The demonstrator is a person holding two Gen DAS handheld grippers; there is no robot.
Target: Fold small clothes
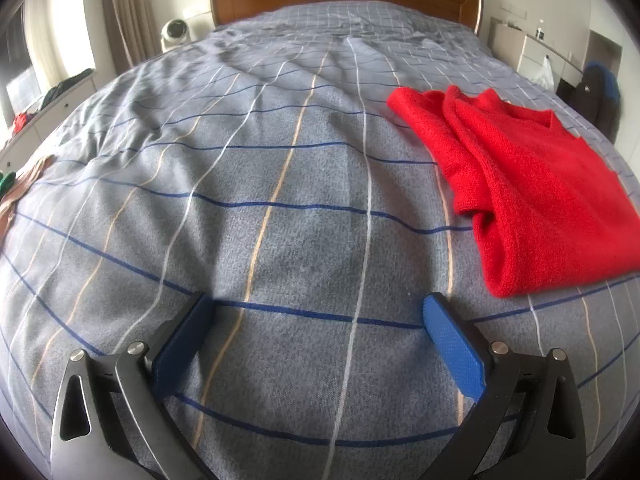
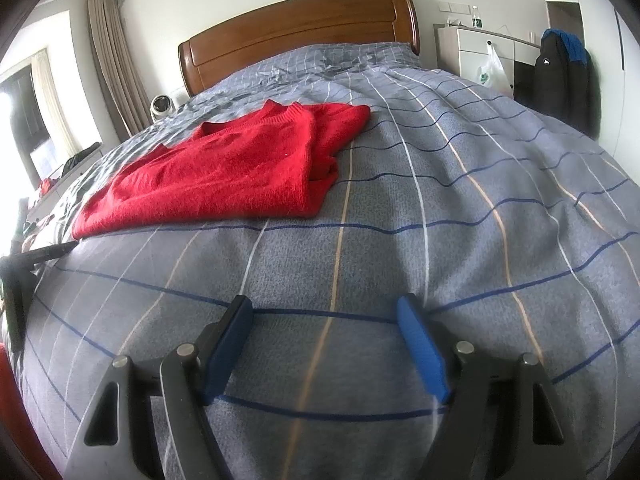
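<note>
Lying folded on the bed cover (image 1: 280,200) is the red sweater (image 1: 532,192), sides tucked in so it stays small | left gripper (image 1: 320,320) is held just beside it, jaws spread wide, nothing held | right gripper (image 2: 326,316) is kept near, also spread and empty, likely because folding looks nearly done | wooden headboard (image 2: 296,36) is seen far behind

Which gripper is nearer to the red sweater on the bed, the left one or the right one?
Left, as far as I can judge. The left gripper is open just short of the red sweater's near corner, sweater to its right. The right gripper, also open, sits farther back, sweater ahead-left.
</note>
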